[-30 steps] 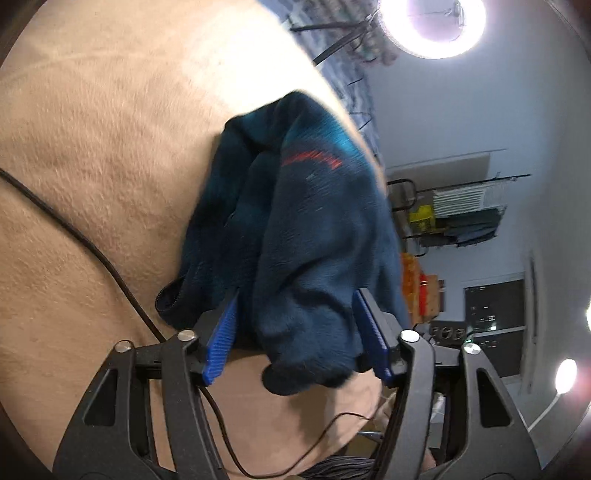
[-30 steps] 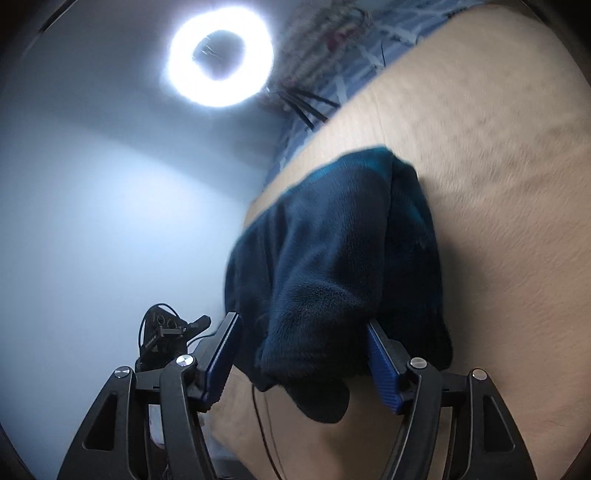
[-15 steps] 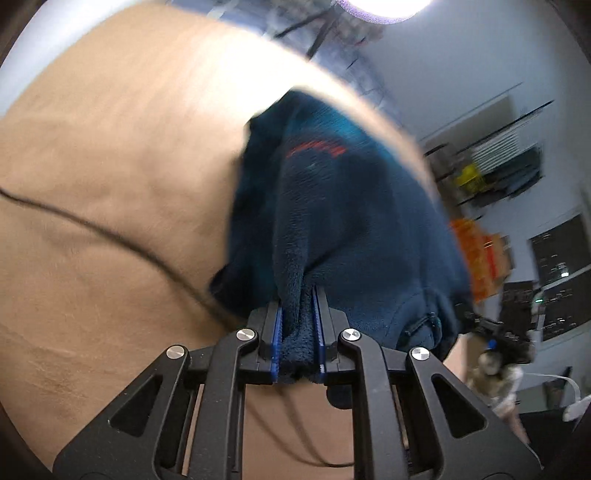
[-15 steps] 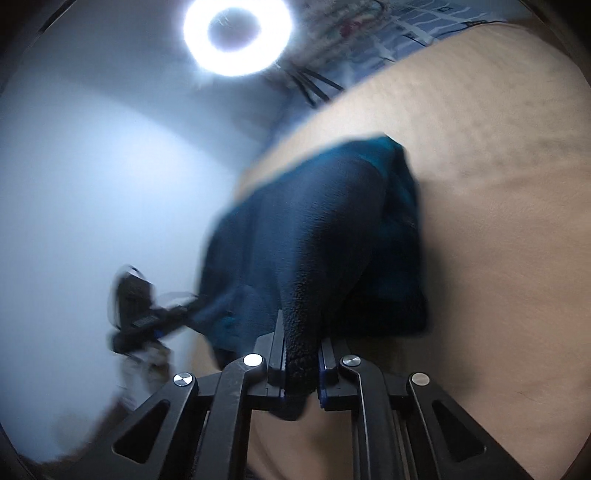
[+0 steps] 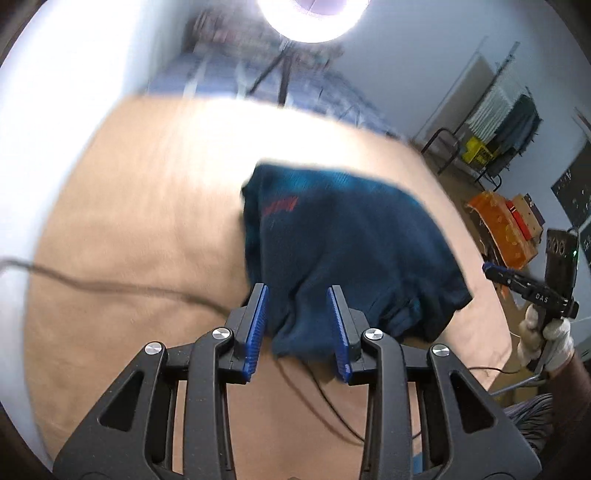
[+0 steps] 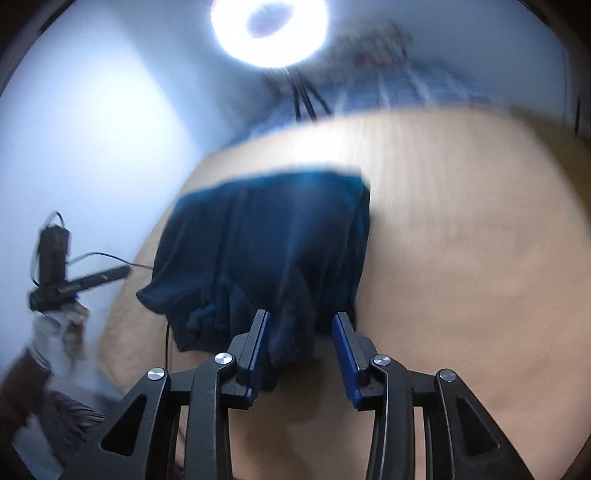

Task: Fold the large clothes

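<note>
Framing the near edge of each view, both sets of tongs are standing spread with nothing pinched between the blue pads. The left gripper (image 5: 298, 328) is bracketing a drooping corner of the dark blue fleece garment (image 5: 347, 251), and whether the fabric is brushing its pads is hard to tell through the blur. The right gripper (image 6: 302, 354) is sitting the same way at the other near corner, where a fold of the garment (image 6: 273, 251) is hanging between the open fingers. In the left view the right-hand tool and its gloved hand (image 5: 546, 332) are showing off to the side.

Just beyond the fingers, the garment is lying bunched in a rough rectangle on the tan blanket (image 5: 140, 229), its near hem rumpled and uneven. A thin black cable (image 5: 110, 286) is running across the blanket and passing under the garment's near edge.

Farther back, a ring light (image 6: 269, 31) is glaring above blue patterned bedding (image 5: 221, 79).

The likely trouble: a further grab at the hem could be catching that cable along with the fleece, dragging it into the fold. The thick, lumpy layers may also be slumping apart, leaving the fold crooked.
</note>
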Tool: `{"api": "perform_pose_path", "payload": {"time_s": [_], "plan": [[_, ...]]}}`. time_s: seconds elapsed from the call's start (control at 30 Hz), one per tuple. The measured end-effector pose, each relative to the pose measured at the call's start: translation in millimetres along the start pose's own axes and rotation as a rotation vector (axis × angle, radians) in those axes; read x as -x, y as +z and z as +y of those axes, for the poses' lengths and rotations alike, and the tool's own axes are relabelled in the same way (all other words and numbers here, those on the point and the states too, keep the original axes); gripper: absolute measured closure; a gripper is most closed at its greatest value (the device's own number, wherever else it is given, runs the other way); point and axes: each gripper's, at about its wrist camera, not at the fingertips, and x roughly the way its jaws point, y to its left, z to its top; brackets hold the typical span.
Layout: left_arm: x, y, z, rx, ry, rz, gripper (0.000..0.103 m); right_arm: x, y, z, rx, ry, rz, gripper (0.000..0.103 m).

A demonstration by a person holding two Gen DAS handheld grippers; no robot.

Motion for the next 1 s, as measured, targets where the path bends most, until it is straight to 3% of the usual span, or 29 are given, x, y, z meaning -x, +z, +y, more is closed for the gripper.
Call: {"api": "perform_pose_path", "payload": {"time_s": [0.1, 0.2, 0.33, 0.53, 0.67, 0.8, 0.9, 1.0], "plan": [[3, 22, -19, -0.052, 0.032, -0.069, 0.071, 11, 25, 16, 0.102, -0.033, -0.09, 0.065], [-16, 51, -32, -0.062, 0.032, -0.081, 0.071, 2, 56, 21, 0.094, -0.002, -0.132, 0.067], [-53, 81, -34, -0.009, -0.014, -0.035, 0.071, -35, 91, 31, 0.11, 0.01, -0.073, 0.073], [-110, 101, -37, -0.057, 0.04, 0.02, 0.071, -102, 124, 30, 0.114, 0.027, 0.007, 0.079], [-143, 97, -15, -0.042, 0.065, 0.06, 0.071, -140, 125, 25, 0.144, 0.001, 0.069, 0.08], [-179, 78, 13, 0.025, 0.005, 0.126, 0.071, -168, 111, 13, 0.168, -0.005, 0.14, 0.087], [-189, 65, 22, 0.031, -0.025, 0.084, 0.072, -182, 98, 5, 0.174, -0.001, 0.158, 0.088], [-184, 70, 20, 0.009, -0.02, 0.092, 0.072, -186, 96, 7, 0.186, -0.017, 0.148, 0.088]]}}
